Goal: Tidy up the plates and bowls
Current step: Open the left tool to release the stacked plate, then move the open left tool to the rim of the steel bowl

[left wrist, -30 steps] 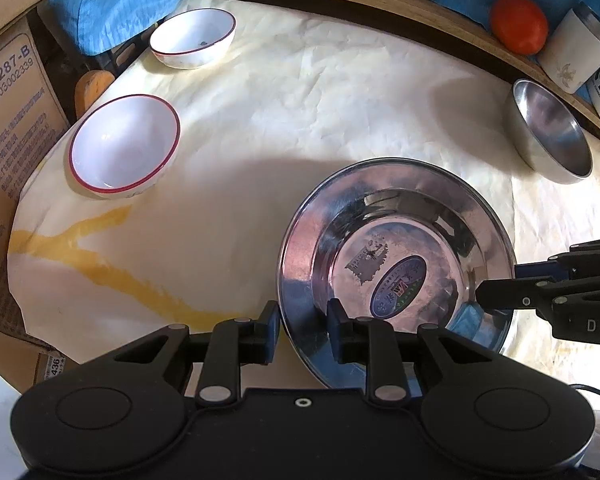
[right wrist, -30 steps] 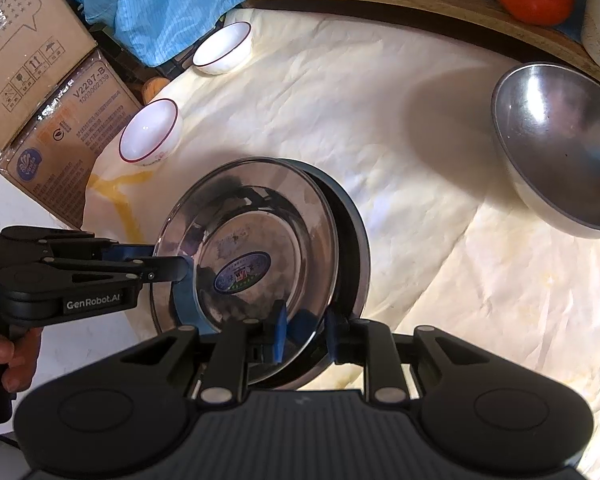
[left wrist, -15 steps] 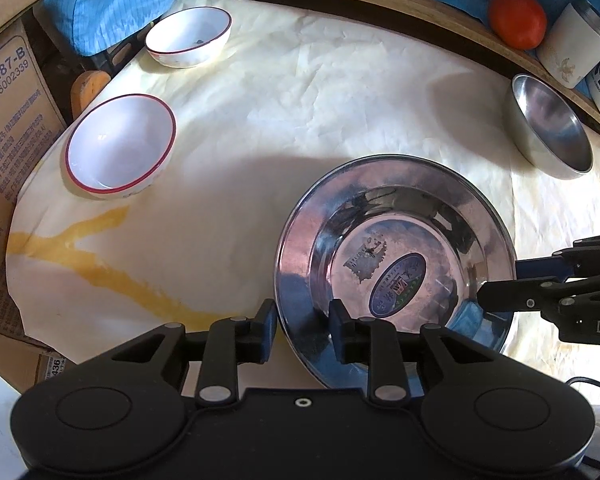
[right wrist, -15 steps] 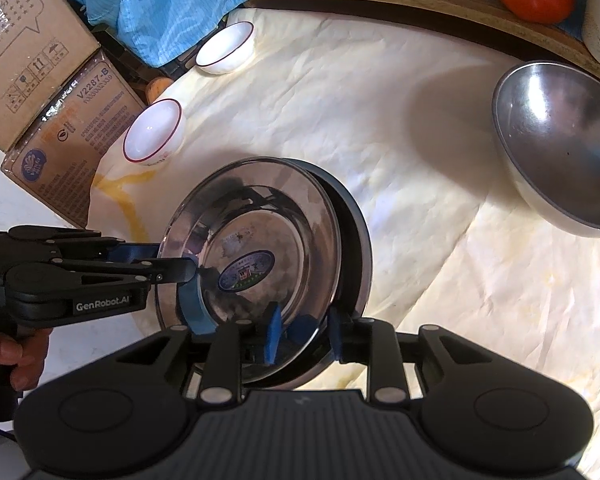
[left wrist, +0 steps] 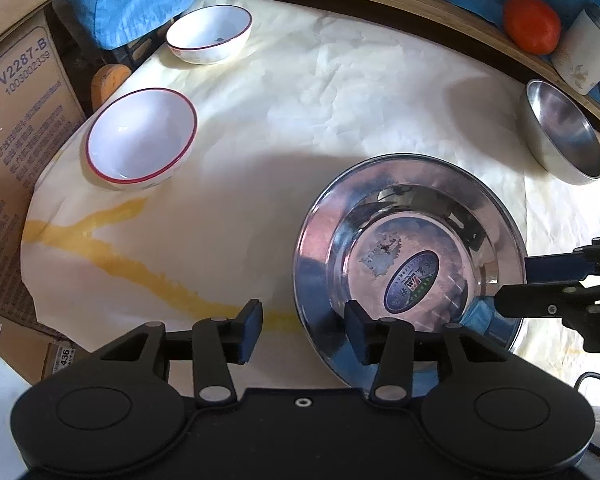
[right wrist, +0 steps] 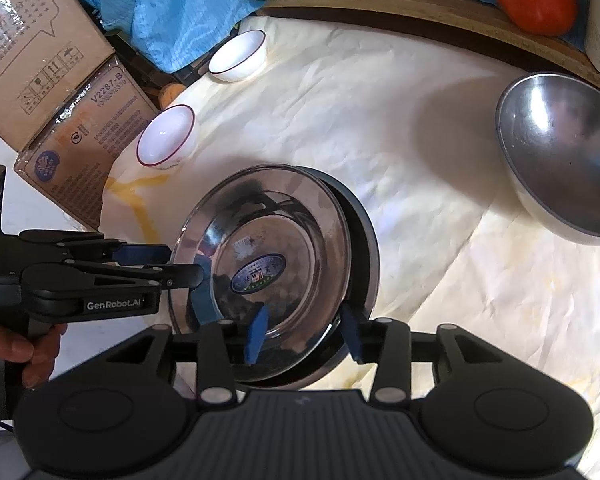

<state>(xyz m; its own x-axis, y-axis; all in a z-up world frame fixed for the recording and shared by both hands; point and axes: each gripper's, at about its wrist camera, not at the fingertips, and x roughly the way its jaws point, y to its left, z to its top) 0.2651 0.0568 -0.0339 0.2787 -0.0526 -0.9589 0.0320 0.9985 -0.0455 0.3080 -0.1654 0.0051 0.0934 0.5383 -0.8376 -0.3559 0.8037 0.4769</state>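
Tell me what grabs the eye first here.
The shiny steel plate in the middle of the cream sheet, nested on a darker plate, with both tongs, left and right, opening at its rim. Next, two red-rimmed white bowls far left and a steel bowl right.

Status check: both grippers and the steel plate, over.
Left gripper and right gripper: jaws opening, pads off the rim. Steel plate sits on the dark plate beneath. Nothing in the way.
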